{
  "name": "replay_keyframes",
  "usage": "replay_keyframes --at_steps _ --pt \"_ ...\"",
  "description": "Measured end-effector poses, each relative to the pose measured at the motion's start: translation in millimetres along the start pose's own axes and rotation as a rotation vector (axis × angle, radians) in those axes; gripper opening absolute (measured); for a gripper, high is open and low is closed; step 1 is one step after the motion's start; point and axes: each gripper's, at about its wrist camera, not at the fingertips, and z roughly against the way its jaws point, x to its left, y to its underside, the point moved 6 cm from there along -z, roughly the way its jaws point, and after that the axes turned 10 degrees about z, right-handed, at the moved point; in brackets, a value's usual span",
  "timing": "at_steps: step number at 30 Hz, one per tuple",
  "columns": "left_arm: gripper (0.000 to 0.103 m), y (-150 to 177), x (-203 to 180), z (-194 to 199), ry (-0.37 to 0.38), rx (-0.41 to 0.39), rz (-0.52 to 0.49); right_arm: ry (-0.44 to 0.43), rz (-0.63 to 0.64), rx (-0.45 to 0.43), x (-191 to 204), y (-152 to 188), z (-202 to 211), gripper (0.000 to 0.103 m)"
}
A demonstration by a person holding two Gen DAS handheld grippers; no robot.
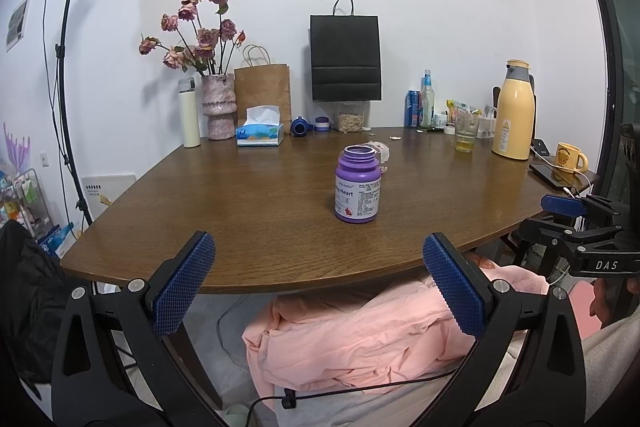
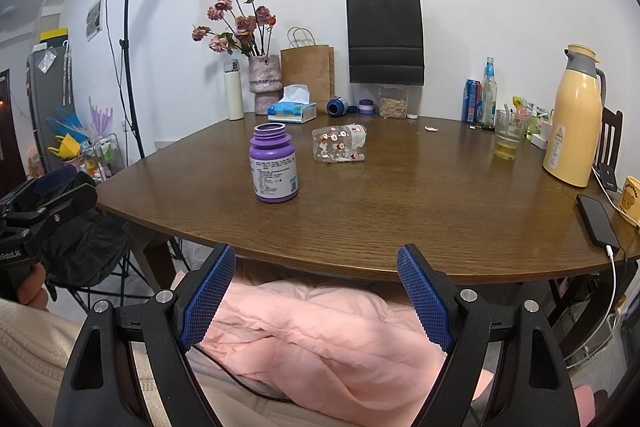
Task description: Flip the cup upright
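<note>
A clear cup (image 2: 340, 143) with a red flower print lies on its side near the middle of the brown table (image 2: 400, 211). In the left wrist view the cup (image 1: 380, 150) is mostly hidden behind a purple bottle (image 1: 357, 185). My left gripper (image 1: 318, 251) is open and empty, held off the table's near edge. My right gripper (image 2: 316, 265) is open and empty, also short of the near edge. The cup lies well ahead of both grippers. The right gripper also shows at the right of the left wrist view (image 1: 560, 205).
The open purple bottle (image 2: 274, 163) stands upright just left of the cup. A yellow thermos jug (image 2: 574, 119), a glass of yellow liquid (image 2: 507, 134), a phone (image 2: 598, 221) and a yellow mug (image 1: 570, 157) stand at the right. A vase, tissue box (image 2: 293, 109) and paper bags line the back.
</note>
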Motion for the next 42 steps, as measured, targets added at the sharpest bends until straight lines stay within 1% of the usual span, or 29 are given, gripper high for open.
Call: replay_keyframes --at_steps 22,42 --pt "0.103 5.5 -1.7 -2.7 0.001 0.005 -0.001 0.003 -0.007 -0.002 0.1 1.2 -1.9 0.088" --pt "0.103 2.9 2.2 -2.2 0.002 0.007 0.001 0.0 -0.006 -0.002 -0.3 1.8 -2.2 0.088"
